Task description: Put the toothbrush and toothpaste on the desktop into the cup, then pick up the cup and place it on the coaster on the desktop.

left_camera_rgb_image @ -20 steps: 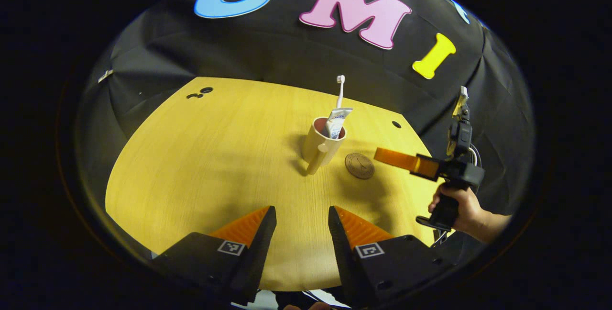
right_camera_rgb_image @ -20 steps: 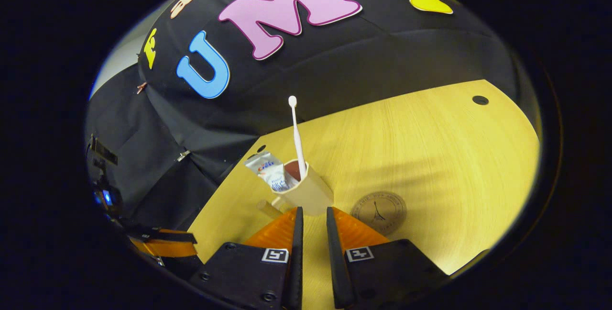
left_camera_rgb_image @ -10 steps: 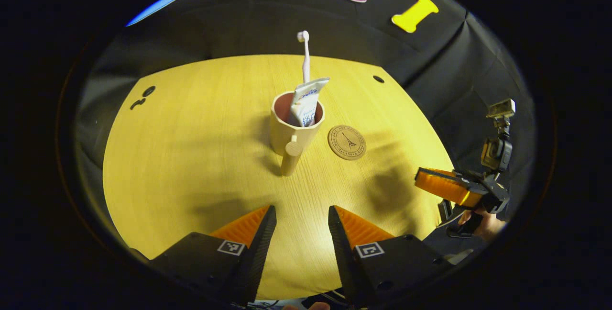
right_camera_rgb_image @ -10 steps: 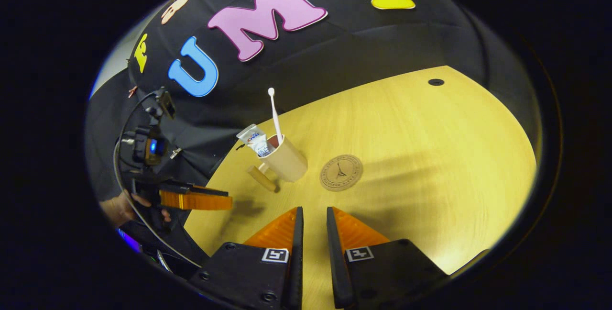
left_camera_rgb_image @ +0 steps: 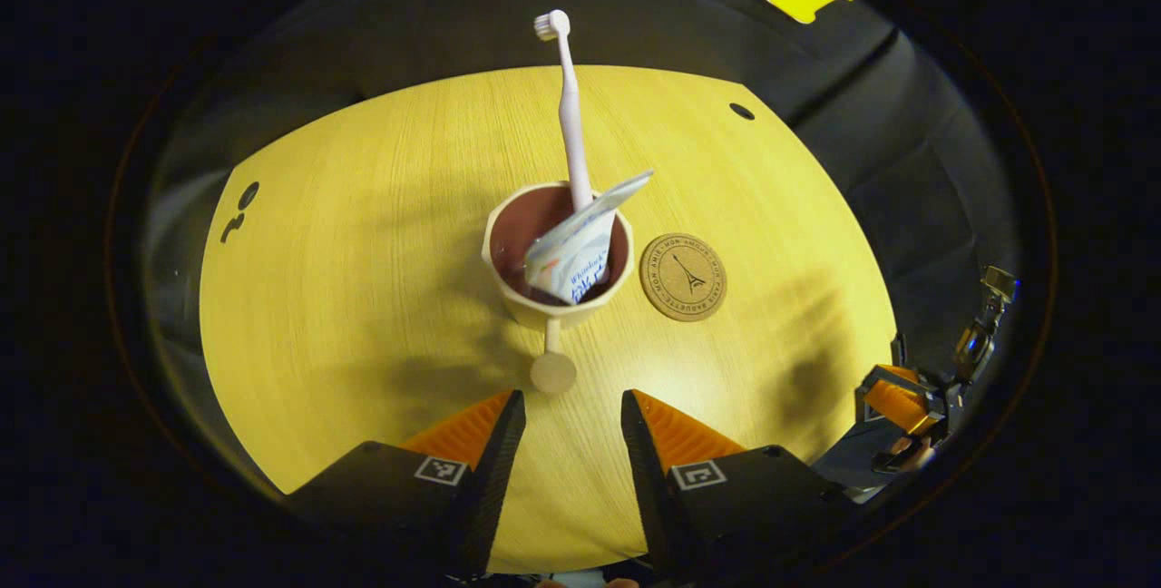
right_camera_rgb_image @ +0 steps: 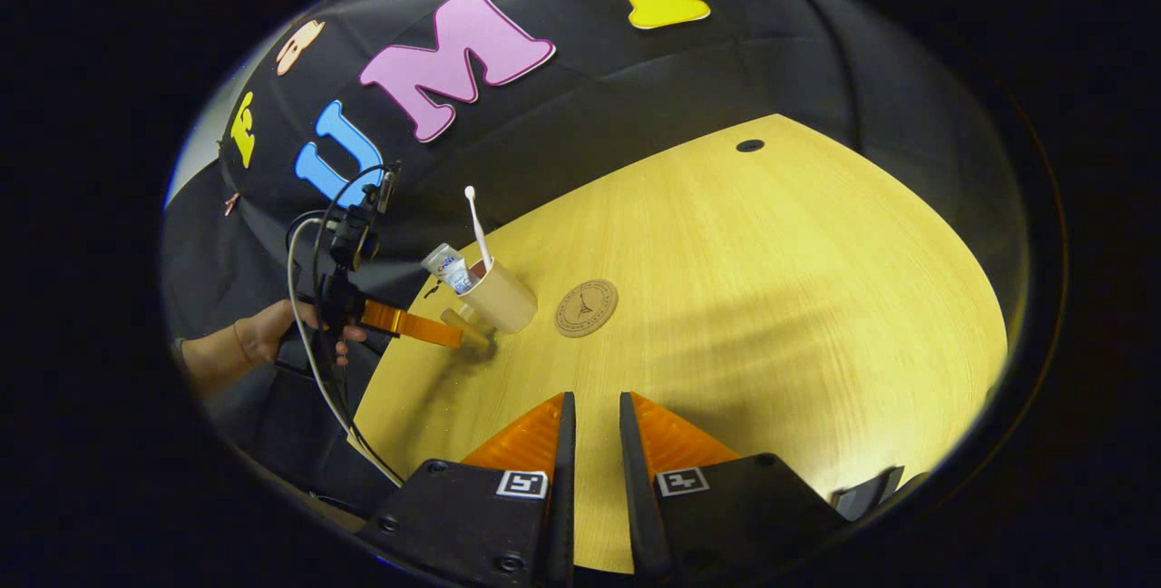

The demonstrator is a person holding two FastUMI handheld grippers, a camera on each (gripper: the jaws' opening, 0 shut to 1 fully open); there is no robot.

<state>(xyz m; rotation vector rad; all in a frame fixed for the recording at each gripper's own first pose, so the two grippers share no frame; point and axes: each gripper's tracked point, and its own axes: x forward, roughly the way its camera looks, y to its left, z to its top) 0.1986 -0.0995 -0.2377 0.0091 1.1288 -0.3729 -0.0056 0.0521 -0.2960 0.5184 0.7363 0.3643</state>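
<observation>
Left gripper view, nearest first: my left tool (left_camera_rgb_image: 564, 420) hangs with its jaws apart and nothing between them, aimed down and forward over the tabletop (left_camera_rgb_image: 345, 298). Directly ahead of the gap, just beyond the fingertips, stands the round end of the cup's handle (left_camera_rgb_image: 553, 372), a straight peg whose long axis runs from the cup wall back toward me, so it points almost into the opening. Beyond it is the cup (left_camera_rgb_image: 555, 254), upright, holding the toothpaste (left_camera_rgb_image: 580, 248) leaning right and the toothbrush (left_camera_rgb_image: 570, 107) standing bristles-up against the far rim. The coaster (left_camera_rgb_image: 683, 277) lies flat just beside the cup on its right, not touching it and bare. Right gripper view: my right tool (right_camera_rgb_image: 591, 425) has its jaws drawn nearly together on nothing and sits well apart from the cup (right_camera_rgb_image: 497, 298), while the left tool (right_camera_rgb_image: 426, 327) reaches almost to the handle. I judge the left tool the nearer, and the coming grasp a straight advance along the handle's axis, followed by a short carry to the right.
</observation>
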